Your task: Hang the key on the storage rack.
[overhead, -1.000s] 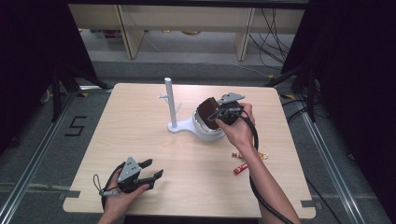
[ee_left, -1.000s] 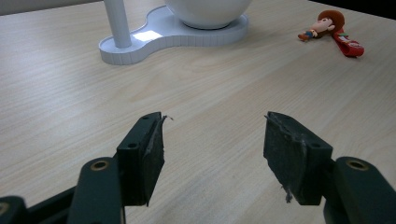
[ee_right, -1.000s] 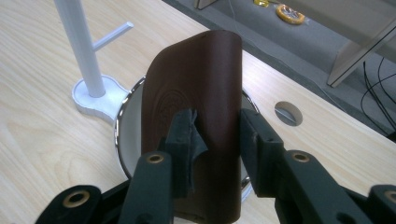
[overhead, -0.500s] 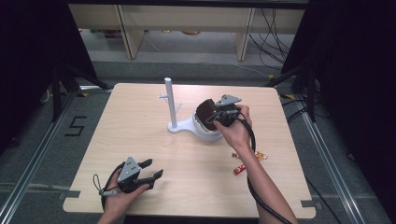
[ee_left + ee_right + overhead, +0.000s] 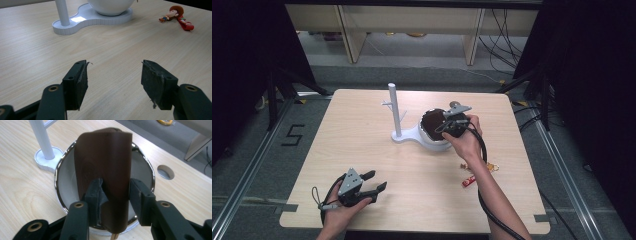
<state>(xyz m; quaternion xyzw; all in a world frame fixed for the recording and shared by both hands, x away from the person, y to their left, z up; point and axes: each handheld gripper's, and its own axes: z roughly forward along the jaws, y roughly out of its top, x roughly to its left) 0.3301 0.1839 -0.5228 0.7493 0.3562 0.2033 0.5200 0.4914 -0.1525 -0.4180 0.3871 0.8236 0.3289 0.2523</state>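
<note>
Two grippers are seen in the high view. The left gripper (image 5: pixel 373 182) is held low over the table (image 5: pixel 362 150) near its front edge, with its jaws spread and nothing between them. The right gripper (image 5: pixel 439 123) is held over the bowl (image 5: pixel 434 140), which sits on a white stand (image 5: pixel 404 136) with an upright post (image 5: pixel 393 107) just beside it. A brown pouch (image 5: pixel 432 121) is seen in the bowl at the gripper's tips. A small toy (image 5: pixel 484 167) on a red strap (image 5: pixel 469 181) lies on the table near the right forearm, apart from the bowl.

From the left gripper view, both black jaws are seen wide apart over bare wood, and nothing is touched by them. The stand (image 5: pixel 85 20) and the underside of the bowl (image 5: pixel 110 6) are seen farther off, and the toy (image 5: pixel 172 13) with its strap (image 5: pixel 186 25) lies off to the right.

From the right gripper view, the pouch (image 5: pixel 105 165) is seen standing on end inside the chrome-rimmed bowl (image 5: pixel 145 167), between the two jaws. The jaws have just been opening: the left pad (image 5: pixel 96 195) lies against the pouch, while the right pad (image 5: pixel 137 197) is seen just beside its edge, and a firm grasp cannot be made out. The post (image 5: pixel 41 140) rises to the left, and a round hole (image 5: pixel 165 172) is cut in the table beyond the bowl.
</note>
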